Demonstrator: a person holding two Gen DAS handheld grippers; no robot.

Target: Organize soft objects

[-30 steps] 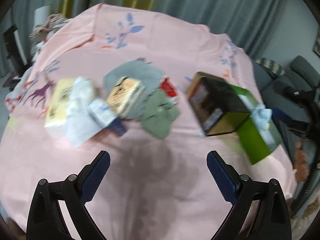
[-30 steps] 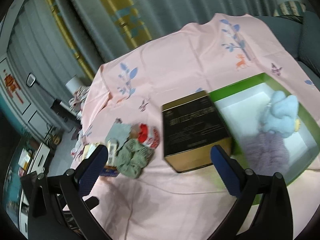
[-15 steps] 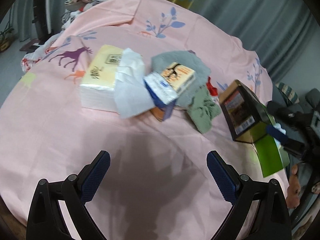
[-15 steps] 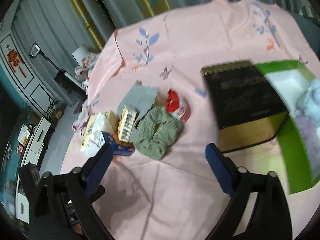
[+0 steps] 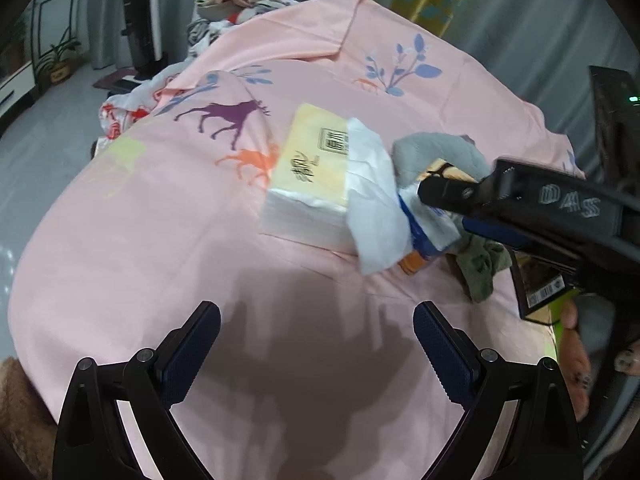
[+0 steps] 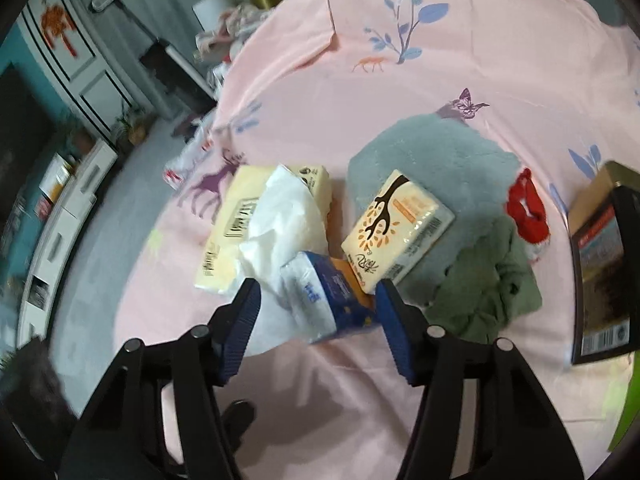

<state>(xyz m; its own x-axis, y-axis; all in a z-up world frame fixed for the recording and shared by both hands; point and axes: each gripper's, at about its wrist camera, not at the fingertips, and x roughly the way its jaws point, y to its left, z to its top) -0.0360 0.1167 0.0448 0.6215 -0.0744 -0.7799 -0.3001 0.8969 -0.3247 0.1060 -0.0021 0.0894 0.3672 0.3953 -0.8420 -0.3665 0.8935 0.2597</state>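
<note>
Pink printed sheet (image 5: 160, 240) spread over a rounded surface, patterned with deer, leaves and a butterfly, grey curtains behind and a heap of laundry (image 5: 240, 0) at the far edge; white cabinets (image 6: 68, 208) along the left of the room in the right wrist view.

Clustered at mid-sheet: a pale yellow tissue pack (image 6: 228, 228) lying flat, with a loose white tissue (image 6: 284, 216) crumpled across its near end; just beside it a blue-and-white tissue packet (image 6: 324, 300), tilted over something orange; a cream tissue pack printed with a tree (image 6: 396, 224) resting on a grey fleecy cloth (image 6: 440, 152); a green knitted item (image 6: 492, 292) bunched to the right of that, touching the grey cloth; a small red fabric piece (image 6: 526, 216) just beyond it; a dark box with gold edges (image 6: 600, 264) standing at the far right.

Right gripper (image 6: 318, 304) low over the cluster, jaws partly open and straddling the blue-and-white packet, one finger at either side, nothing pinched; contact with the packet impossible to tell; same gripper seen from the left wrist view reaching in from the right over the pile (image 5: 444, 196).

Left gripper (image 5: 316, 332) hanging above bare sheet near the front edge, jaws spread wide, holding nothing, well apart from the pile.
</note>
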